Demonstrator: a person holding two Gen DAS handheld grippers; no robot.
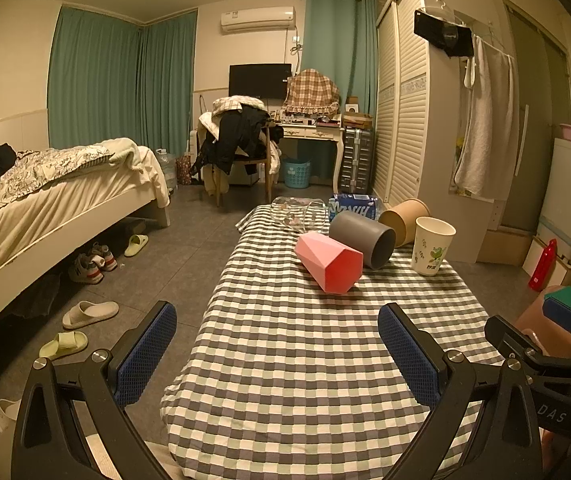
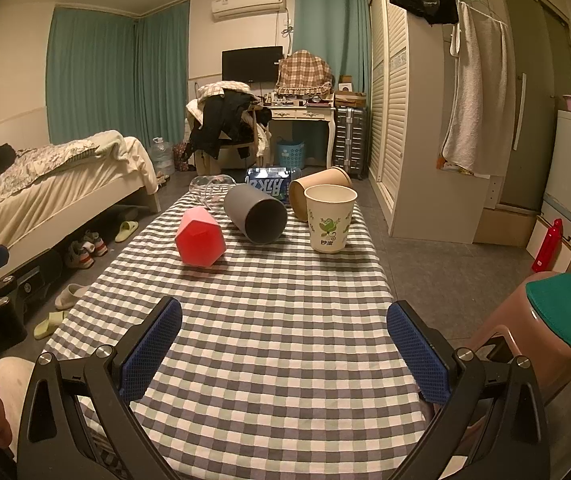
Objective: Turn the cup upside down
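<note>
On the checked worktop the white paper cup stands upright; left gripper and right gripper gape wide, empty.

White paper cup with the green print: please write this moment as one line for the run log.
white paper cup with green print: upright, mouth up, not flipped | left gripper: open, empty | right gripper: open, empty | both short of cup

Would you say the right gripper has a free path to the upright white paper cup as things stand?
Probably yes: the right gripper is open, only bare checkered cloth lies before the white paper cup.
</note>
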